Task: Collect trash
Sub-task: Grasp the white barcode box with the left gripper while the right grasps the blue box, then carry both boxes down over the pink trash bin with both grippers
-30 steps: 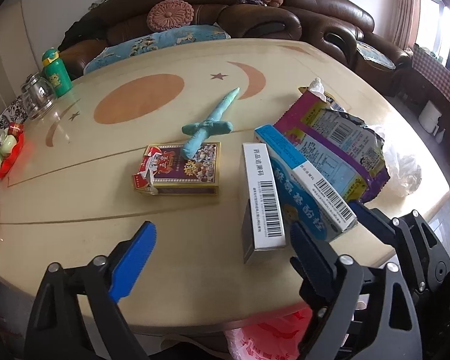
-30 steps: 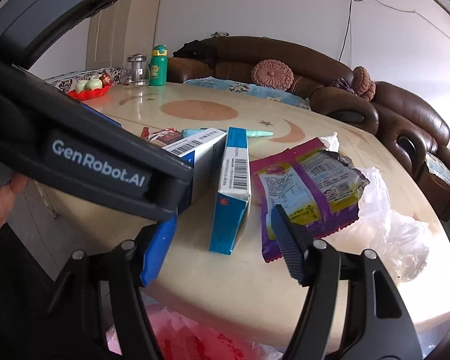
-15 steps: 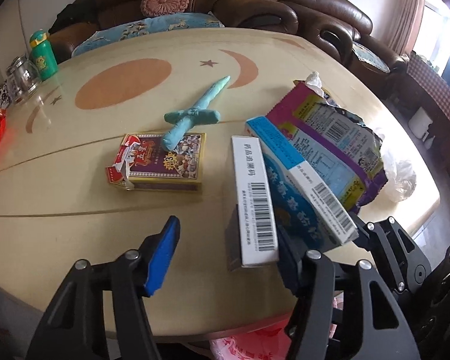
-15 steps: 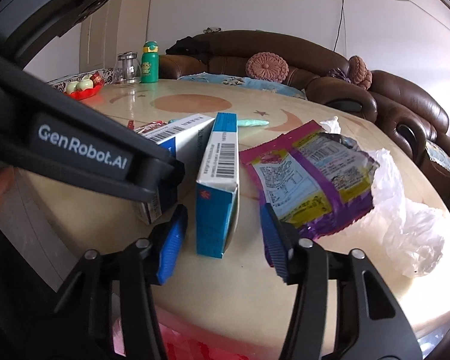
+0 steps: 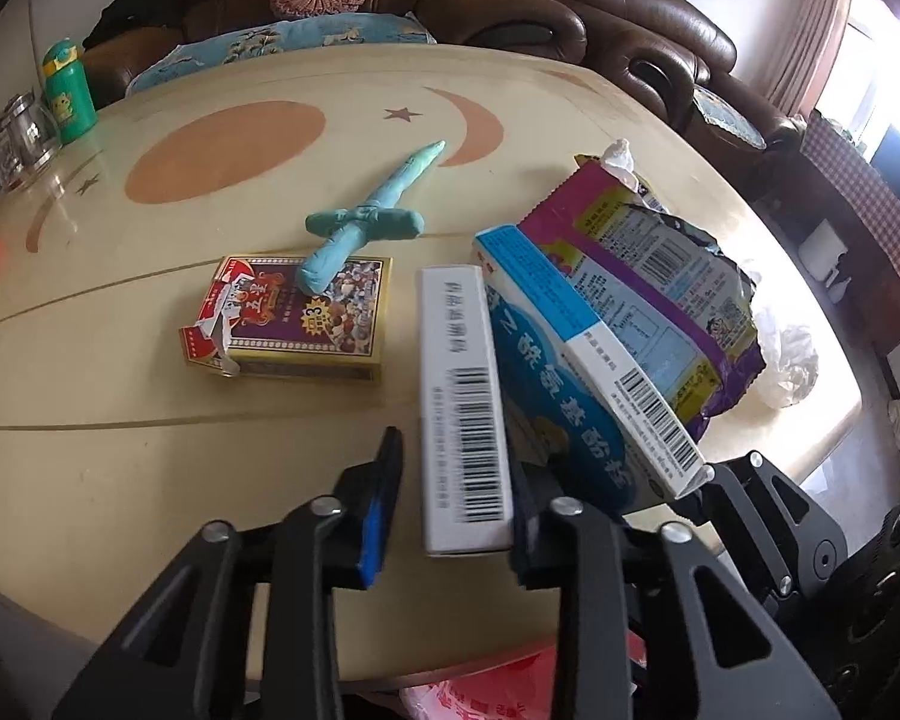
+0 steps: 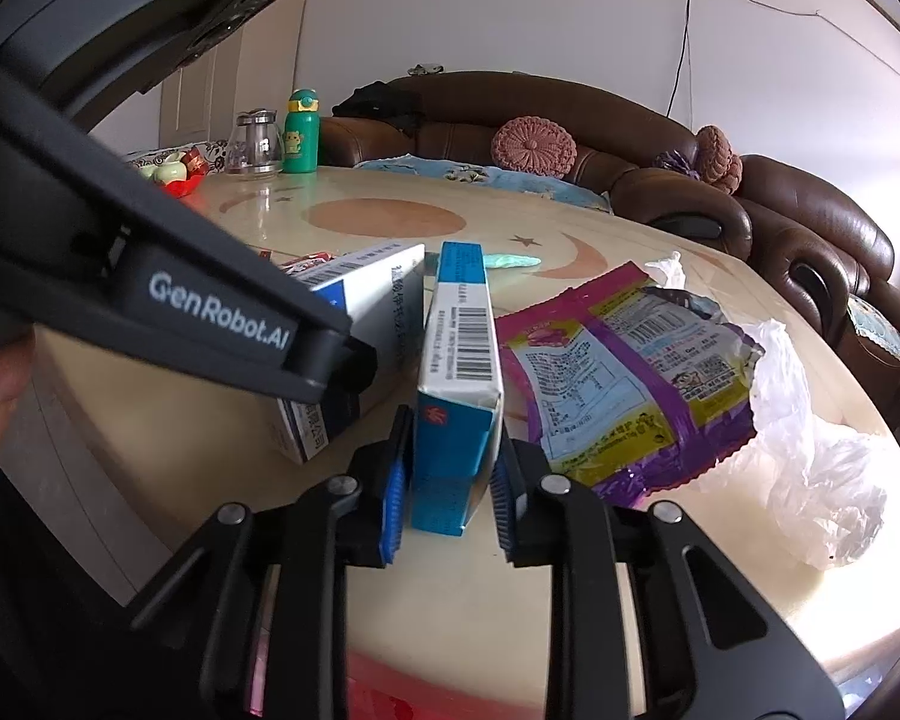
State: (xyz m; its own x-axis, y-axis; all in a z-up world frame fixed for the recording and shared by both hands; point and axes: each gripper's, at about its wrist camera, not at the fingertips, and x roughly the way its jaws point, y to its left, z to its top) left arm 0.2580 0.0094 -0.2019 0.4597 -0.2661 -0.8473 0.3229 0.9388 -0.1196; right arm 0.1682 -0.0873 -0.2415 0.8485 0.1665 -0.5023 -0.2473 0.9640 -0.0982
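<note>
two grippers sit at the near edge of the table (image 5: 120, 372), each with a standing carton between its fingers. the left gripper (image 5: 450, 504) has just been closing and is narrow now around the white box (image 5: 459, 396); its right pad looks to be against the carton, but a thin gap shows on the blue-padded side, so it does not look clamped. the right gripper (image 6: 448, 495) has also just been closing, and both its blue pads press the sides of the blue box (image 6: 459, 372), which stands on edge just beside the white box (image 6: 354, 324).

behind the blue box lies a torn purple snack wrapper (image 5: 648, 276), touching it, with a crumpled clear plastic bag (image 6: 810, 468) next to the wrapper towards the table's far side. to the left of the white box a red and gold card box (image 5: 297, 318) lies flat with a ripped corner, and a teal clay sword (image 5: 366, 222) rests with its tip on it. a green bottle (image 5: 69, 90) and a glass jar (image 5: 24, 132) stand near the far left rim. a brown sofa (image 5: 570, 18) curves round behind the table. below the near edge a bit of red plastic bag (image 5: 480, 690) shows.
</note>
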